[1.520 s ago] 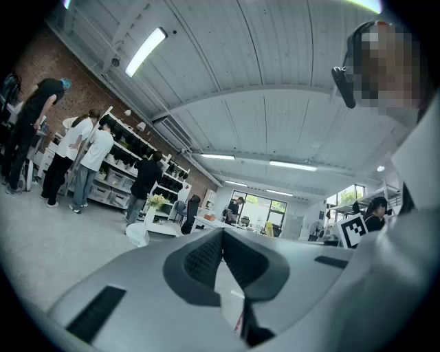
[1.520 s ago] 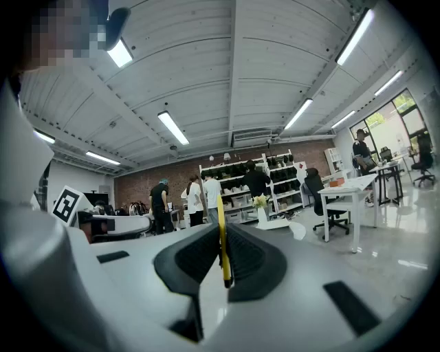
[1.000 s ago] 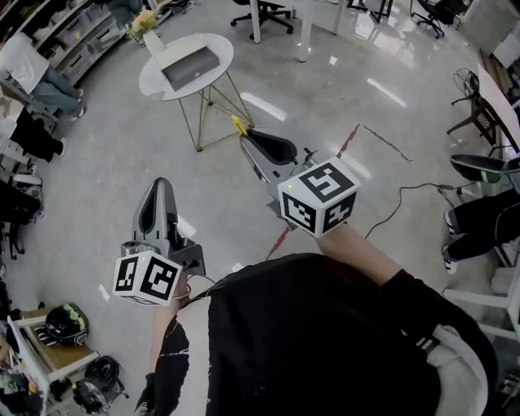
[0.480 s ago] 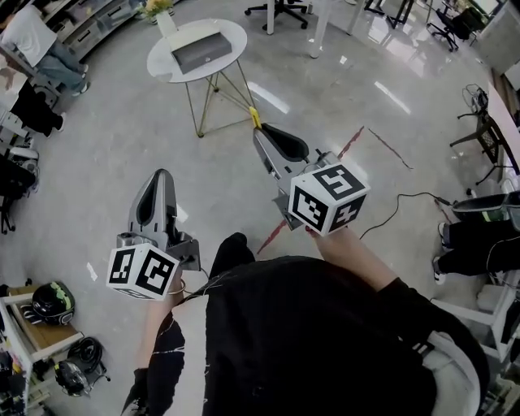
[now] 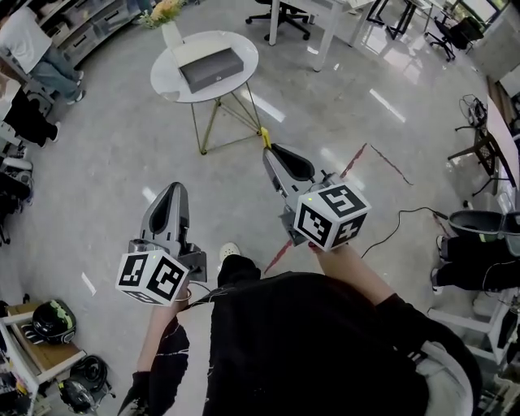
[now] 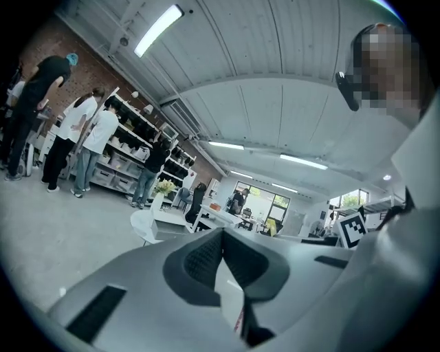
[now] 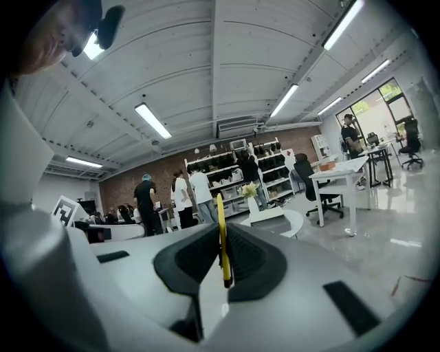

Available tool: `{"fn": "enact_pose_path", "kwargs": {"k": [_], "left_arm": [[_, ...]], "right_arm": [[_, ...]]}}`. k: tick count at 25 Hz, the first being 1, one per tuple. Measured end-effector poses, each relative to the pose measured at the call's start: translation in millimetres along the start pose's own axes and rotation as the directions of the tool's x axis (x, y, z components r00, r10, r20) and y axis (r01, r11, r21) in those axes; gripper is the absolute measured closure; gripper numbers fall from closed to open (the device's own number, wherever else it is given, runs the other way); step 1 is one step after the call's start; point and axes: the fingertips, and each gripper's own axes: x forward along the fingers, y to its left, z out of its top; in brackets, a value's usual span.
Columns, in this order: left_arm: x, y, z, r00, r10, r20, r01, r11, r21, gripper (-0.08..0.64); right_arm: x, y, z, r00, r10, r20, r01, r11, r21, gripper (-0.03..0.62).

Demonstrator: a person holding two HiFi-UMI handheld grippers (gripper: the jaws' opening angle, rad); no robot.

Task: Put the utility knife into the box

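Note:
My right gripper (image 5: pixel 270 149) is shut on a thin yellow utility knife (image 5: pixel 265 136), whose tip sticks out past the jaws; in the right gripper view the utility knife (image 7: pixel 222 237) stands upright between the closed pads. A grey box (image 5: pixel 210 68) lies on a round white table (image 5: pixel 166 82) ahead, also seen as the box (image 7: pixel 269 219) in the right gripper view. My left gripper (image 5: pixel 174 195) is shut with nothing in it, held lower and to the left. The left gripper (image 6: pixel 221 247) shows its pads pressed together.
A vase of flowers (image 5: pixel 169 24) stands on the table's far side. People stand by shelves (image 7: pixel 206 175) at the back. An office chair (image 5: pixel 286 14) and desks lie beyond the table. A cable (image 5: pixel 398 203) runs across the floor at right.
The view has advanced toward the round table, which now sits nearer. Both grippers keep their pose, and the knife stays held in the right one.

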Motion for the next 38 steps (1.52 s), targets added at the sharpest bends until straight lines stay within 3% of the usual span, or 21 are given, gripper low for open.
{"fn": "enact_pose_path", "kwargs": {"k": [15, 22, 32, 38], "left_arm": [[64.5, 98.8, 76.8, 0.997, -0.074, 0.014, 0.074, 0.997, 0.014, 0.549], [74.8, 121.5, 78.8, 0.992, -0.126, 0.004, 0.126, 0.992, 0.009, 0.549], [83.3, 140.7, 64.2, 0.991, -0.123, -0.046, 0.122, 0.992, -0.025, 0.549], [95.0, 146.5, 65.8, 0.992, -0.116, -0.050, 0.114, 0.993, -0.037, 0.549]], "right_arm": [[123.2, 12.5, 34.5, 0.999, -0.053, 0.011, 0.053, 0.998, 0.035, 0.555], [147.8, 19.1, 19.5, 0.996, -0.089, 0.010, 0.089, 0.995, 0.036, 0.555], [160.9, 13.2, -6.5, 0.988, -0.135, -0.077, 0.139, 0.989, 0.051, 0.554], [172.4, 3.9, -4.0, 0.988, -0.133, -0.080, 0.137, 0.989, 0.055, 0.555]]}}
